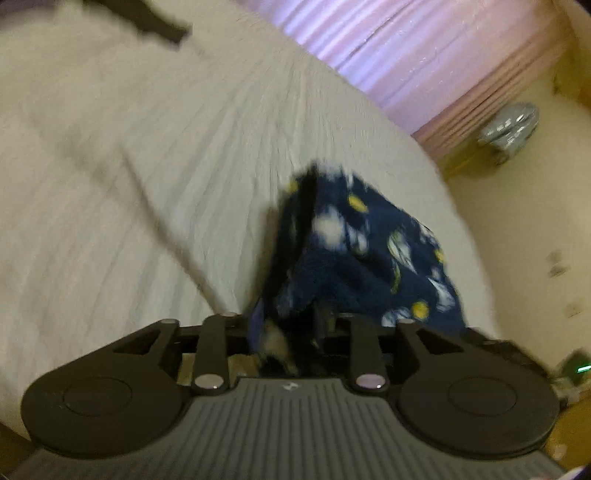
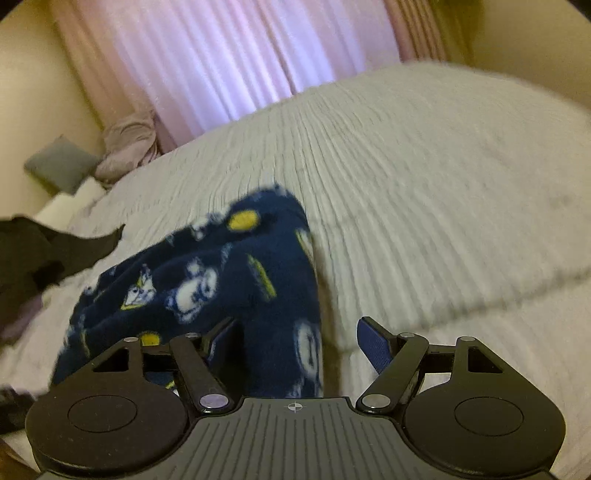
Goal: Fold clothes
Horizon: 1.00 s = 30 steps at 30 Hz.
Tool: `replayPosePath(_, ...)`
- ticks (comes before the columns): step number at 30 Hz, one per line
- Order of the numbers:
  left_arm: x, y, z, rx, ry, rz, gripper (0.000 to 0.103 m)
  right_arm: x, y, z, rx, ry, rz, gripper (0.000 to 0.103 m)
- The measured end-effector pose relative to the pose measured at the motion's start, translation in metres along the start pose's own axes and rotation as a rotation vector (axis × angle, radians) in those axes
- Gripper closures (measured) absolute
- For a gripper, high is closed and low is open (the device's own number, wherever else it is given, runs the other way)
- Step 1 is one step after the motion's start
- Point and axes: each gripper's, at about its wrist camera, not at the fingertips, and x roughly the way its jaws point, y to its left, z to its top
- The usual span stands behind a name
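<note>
A navy fleece garment printed with white and yellow figures rises in a bunch from the white ribbed bedspread. My left gripper is shut on its near end, and the cloth hides both fingertips. In the right wrist view the same garment lies across the bedspread and runs in between the jaws of my right gripper. Those jaws stand wide open. The cloth lies against the left finger, and a gap shows before the blue pad of the right finger.
A black garment lies at the far side of the bed, seen at the left edge in the right wrist view. Pink curtains hang behind the bed. A grey pillow leans at the wall. A shiny bundle sits beyond the bed's edge.
</note>
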Motion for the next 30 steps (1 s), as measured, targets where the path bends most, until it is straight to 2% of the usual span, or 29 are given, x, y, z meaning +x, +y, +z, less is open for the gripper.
replayPosePath(2, -0.016, -0.014, 0.013, 0.071, -0.070, 0.081, 0.079, -0.006, 0.001, 0.014, -0.040, -0.038, -0.006, 0.028)
replayPosePath(6, -0.007, -0.047, 0.045, 0.113, -0.119, 0.020, 0.080, -0.001, 0.001, 0.041, -0.088, -0.085, -0.002, 0.028)
replayPosePath(8, 0.016, -0.071, 0.057, 0.157, -0.094, -0.020, 0.080, 0.016, 0.005, 0.055, -0.107, -0.084, -0.002, 0.029)
replayPosePath(11, 0.061, -0.093, 0.062, 0.190, -0.037, -0.017, 0.080, 0.047, 0.016, 0.072, -0.135, -0.057, 0.004, 0.029)
replayPosePath(12, 0.074, -0.092, 0.062, 0.196, -0.027, 0.003, 0.080, 0.057, 0.021, 0.075, -0.155, -0.052, 0.000, 0.034)
replayPosePath(13, 0.088, -0.092, 0.062, 0.201, -0.018, 0.023, 0.080, 0.067, 0.026, 0.078, -0.176, -0.044, -0.004, 0.052)
replayPosePath(14, 0.101, -0.092, 0.062, 0.206, -0.009, 0.043, 0.080, 0.078, 0.032, 0.080, -0.199, -0.030, -0.009, 0.062)
replayPosePath(16, 0.128, -0.092, 0.062, 0.216, 0.010, 0.084, 0.083, 0.099, 0.039, 0.082, -0.229, -0.011, -0.005, 0.062)
replayPosePath(18, 0.145, -0.073, 0.056, 0.197, 0.011, 0.103, 0.093, 0.124, 0.042, 0.078, -0.248, 0.023, 0.001, 0.062)
replayPosePath(20, 0.160, -0.050, 0.046, 0.176, -0.003, 0.093, 0.096, 0.147, 0.043, 0.071, -0.270, 0.067, -0.003, 0.062)
replayPosePath(23, 0.163, -0.012, 0.032, 0.060, -0.027, 0.009, 0.097, 0.166, 0.045, 0.059, -0.305, 0.088, -0.011, 0.062)
replayPosePath(25, 0.166, -0.005, 0.033, 0.046, -0.034, -0.004, 0.098, 0.177, 0.046, 0.051, -0.329, 0.094, -0.016, 0.062)
replayPosePath(27, 0.163, -0.013, 0.032, 0.101, -0.037, 0.020, 0.098, 0.179, 0.046, 0.049, -0.333, 0.097, -0.017, 0.062)
replayPosePath(28, 0.161, -0.018, 0.032, 0.133, -0.038, 0.034, 0.098, 0.177, 0.044, 0.050, -0.317, 0.097, -0.007, 0.062)
replayPosePath(30, 0.148, -0.024, 0.036, 0.135, -0.039, 0.033, 0.099, 0.169, 0.036, 0.055, -0.261, 0.088, 0.017, 0.062)
